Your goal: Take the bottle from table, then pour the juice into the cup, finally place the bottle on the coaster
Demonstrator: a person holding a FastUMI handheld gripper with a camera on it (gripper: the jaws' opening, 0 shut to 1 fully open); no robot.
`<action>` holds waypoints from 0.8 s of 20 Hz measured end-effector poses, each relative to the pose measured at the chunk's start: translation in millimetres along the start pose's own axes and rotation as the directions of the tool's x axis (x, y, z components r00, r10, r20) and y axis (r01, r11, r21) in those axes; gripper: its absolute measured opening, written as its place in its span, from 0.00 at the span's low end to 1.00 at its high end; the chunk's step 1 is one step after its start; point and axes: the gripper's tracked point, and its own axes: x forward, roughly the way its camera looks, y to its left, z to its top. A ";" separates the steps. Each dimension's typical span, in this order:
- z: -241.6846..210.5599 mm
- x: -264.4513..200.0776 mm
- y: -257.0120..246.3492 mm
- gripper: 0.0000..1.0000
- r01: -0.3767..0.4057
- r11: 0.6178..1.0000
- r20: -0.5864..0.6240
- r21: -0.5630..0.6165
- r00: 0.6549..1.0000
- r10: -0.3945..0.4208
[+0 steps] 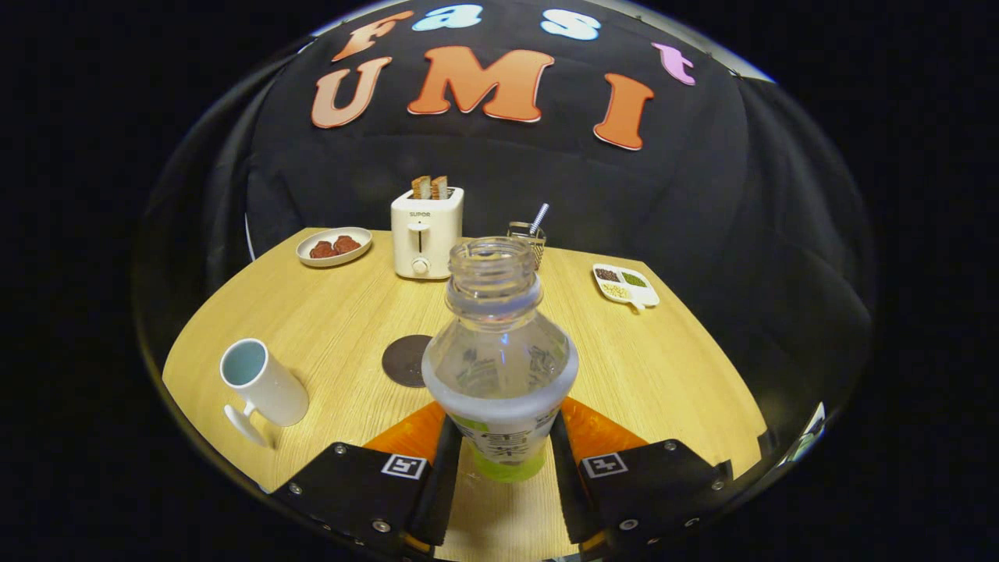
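both fingers of the claw (pixel 499 468) press on the sides of the bottle (pixel 499 351), which stands straight up between them with its cap off and only a little green juice at the bottom. beyond the bottle and a bit to the left lies the dark coaster (pixel 406 361) on the table (pixel 663 367), and the cup (pixel 261 382) waits farther left. i think the pick-up is done, and the bottle still has to go on the coaster; whether the pour is done i cannot tell.
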 end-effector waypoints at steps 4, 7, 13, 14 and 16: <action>17.0 -9.4 27.9 0.56 0.013 0.979 0.019 -0.201 1.000 -0.010; 23.9 -12.4 51.9 0.55 0.017 0.941 0.035 -0.339 0.999 -0.005; 31.0 -10.3 75.3 0.55 0.085 0.826 0.073 -0.557 0.996 -0.054; 33.5 -9.5 74.2 0.54 0.116 0.789 0.094 -0.603 0.993 -0.074; 36.4 -6.6 77.6 0.54 0.145 0.730 0.119 -0.668 0.989 -0.087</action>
